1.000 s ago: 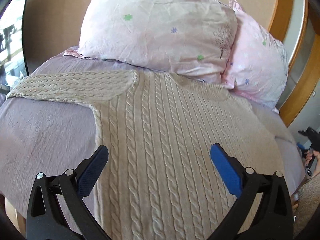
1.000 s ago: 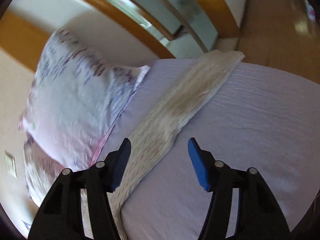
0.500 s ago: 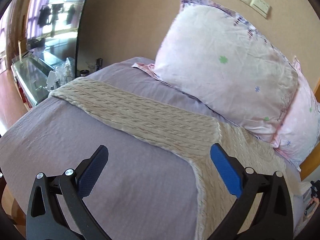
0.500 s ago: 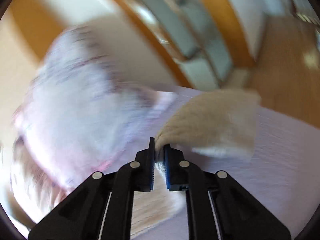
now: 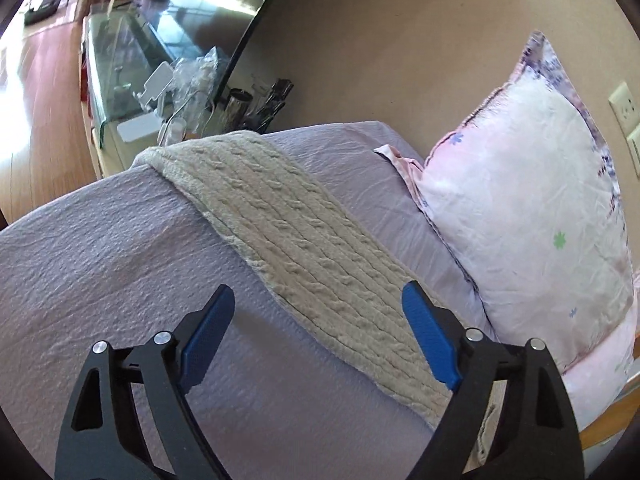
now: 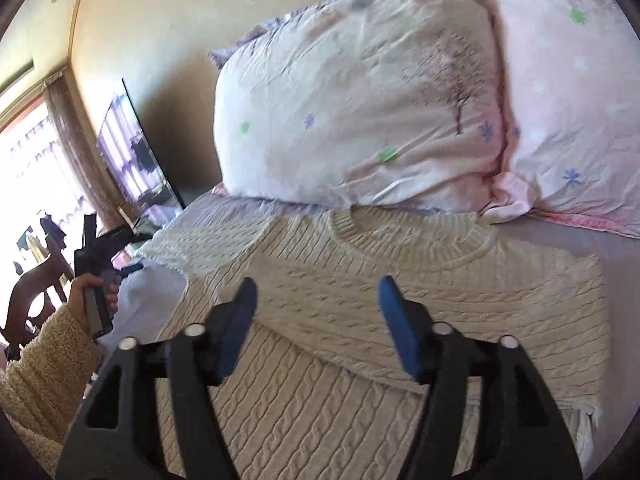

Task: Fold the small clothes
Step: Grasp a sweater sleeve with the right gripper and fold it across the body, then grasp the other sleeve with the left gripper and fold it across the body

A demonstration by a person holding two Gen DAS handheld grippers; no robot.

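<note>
Cream cable-knit sweater (image 6: 400, 280): right view alone shows its folded sleeve; both grippers' fingers spread wide, holding nothing.

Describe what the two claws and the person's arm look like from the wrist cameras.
Both the left claw and the right claw have matte black, angular fingers with triangular cut-outs, silver round pivot pins, and textured blue pads on the inner faces. No cables or markings show. In the right wrist view the left hand comes out of a fuzzy cream sleeve.
</note>
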